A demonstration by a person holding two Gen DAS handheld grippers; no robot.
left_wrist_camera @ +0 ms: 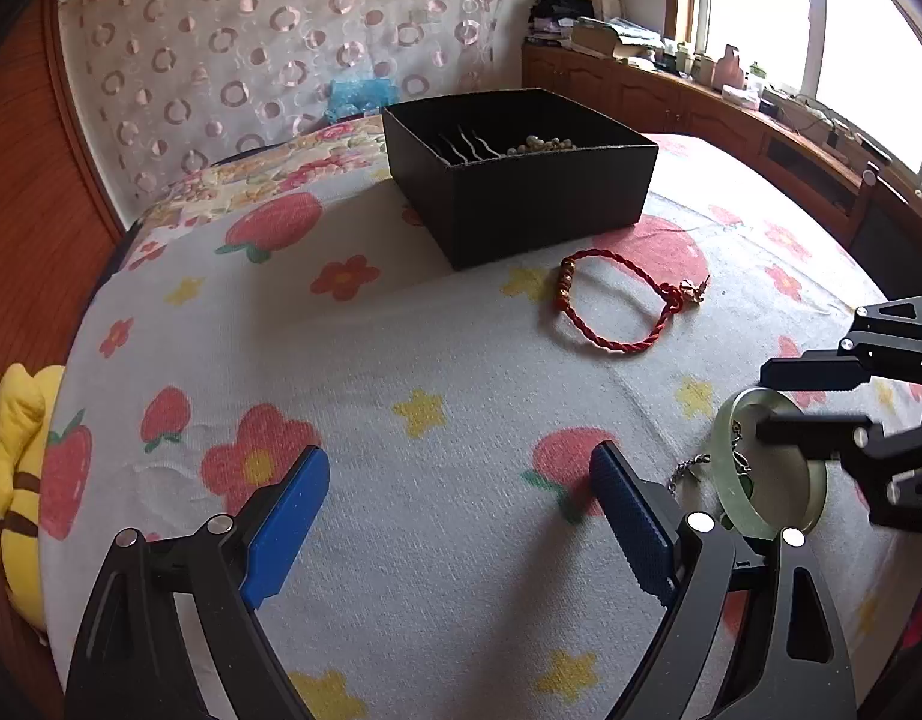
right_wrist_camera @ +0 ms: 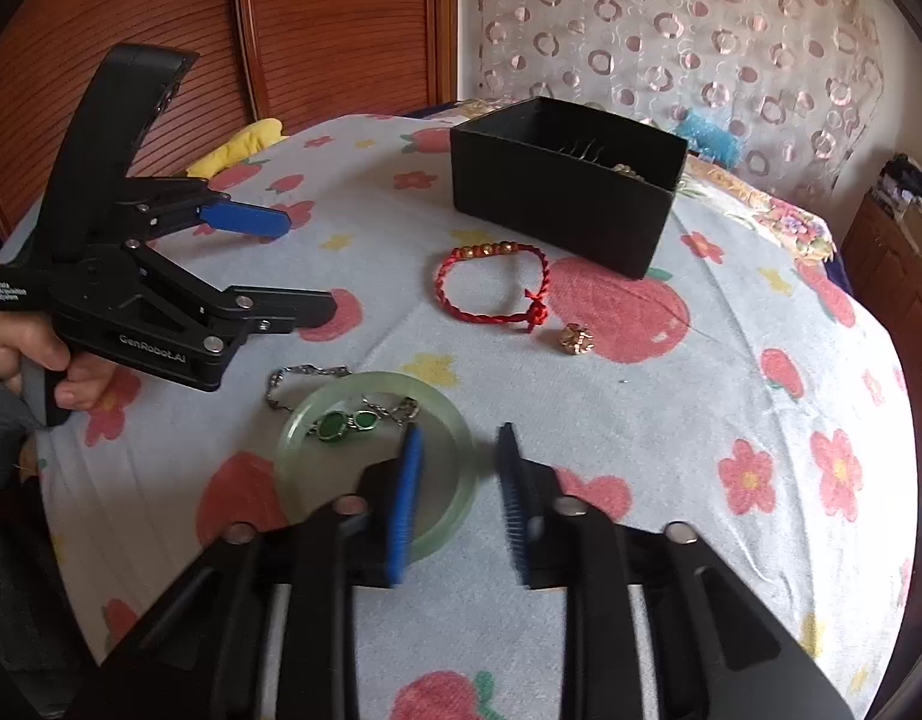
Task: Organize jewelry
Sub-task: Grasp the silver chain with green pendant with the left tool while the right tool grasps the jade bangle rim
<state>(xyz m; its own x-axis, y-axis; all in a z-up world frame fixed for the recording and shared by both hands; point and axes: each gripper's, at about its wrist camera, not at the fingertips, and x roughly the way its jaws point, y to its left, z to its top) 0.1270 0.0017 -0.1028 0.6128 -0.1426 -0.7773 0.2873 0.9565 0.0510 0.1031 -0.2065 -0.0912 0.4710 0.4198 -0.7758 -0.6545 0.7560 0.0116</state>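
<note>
Two grippers hang over the bed. From the left wrist, the left gripper [left_wrist_camera: 461, 516] gapes wide over bare bedspread [left_wrist_camera: 401, 330], holding nothing; the black box [left_wrist_camera: 521, 180] sits beyond the red bracelet [left_wrist_camera: 617, 306]. From the right wrist, the right gripper [right_wrist_camera: 458, 498] has narrow jaws straddling the jade bangle [right_wrist_camera: 377, 462] rim, apparently not yet pinching. I'd lower squarely, clear of the silver chain [right_wrist_camera: 317, 378], then close gently.
</note>
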